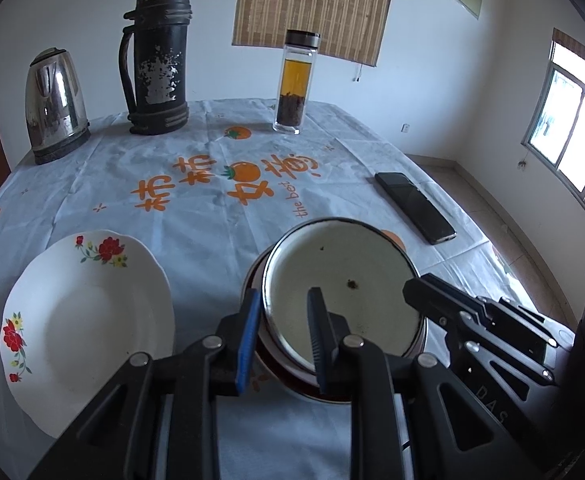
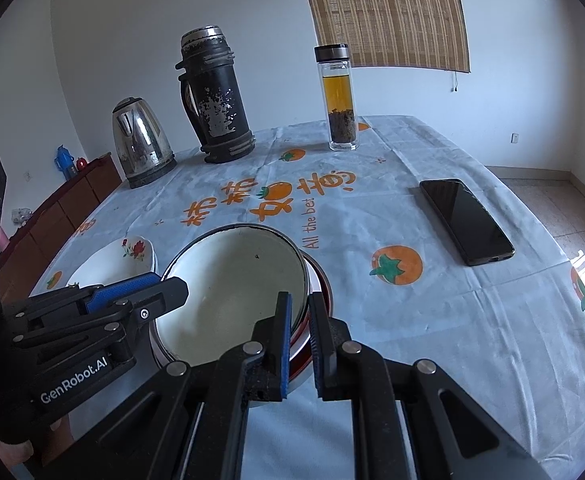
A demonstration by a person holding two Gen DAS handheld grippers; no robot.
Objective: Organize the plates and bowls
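Observation:
A white enamel bowl [image 1: 344, 264] [image 2: 236, 280] with a metal rim rests nested in a red bowl [image 1: 292, 384] [image 2: 324, 292] on the table. My left gripper [image 1: 284, 292] is shut on the enamel bowl's near-left rim, one blue pad outside the wall and one inside. My right gripper [image 2: 299, 296] is shut on the same bowl's right rim, which runs between its pads. Each gripper shows in the other's view: the right one [image 1: 412, 292] and the left one [image 2: 172, 288]. A white plate with red flowers [image 1: 88, 320] [image 2: 112, 264] lies to the left of the bowls.
At the table's far side stand a steel kettle [image 1: 56, 108], a worn black thermos [image 1: 156, 60] and a glass tea bottle [image 1: 294, 84]. A black phone [image 1: 414, 208] [image 2: 466, 220] lies to the right, near the table's edge. The tablecloth [image 1: 196, 216] is white with orange print.

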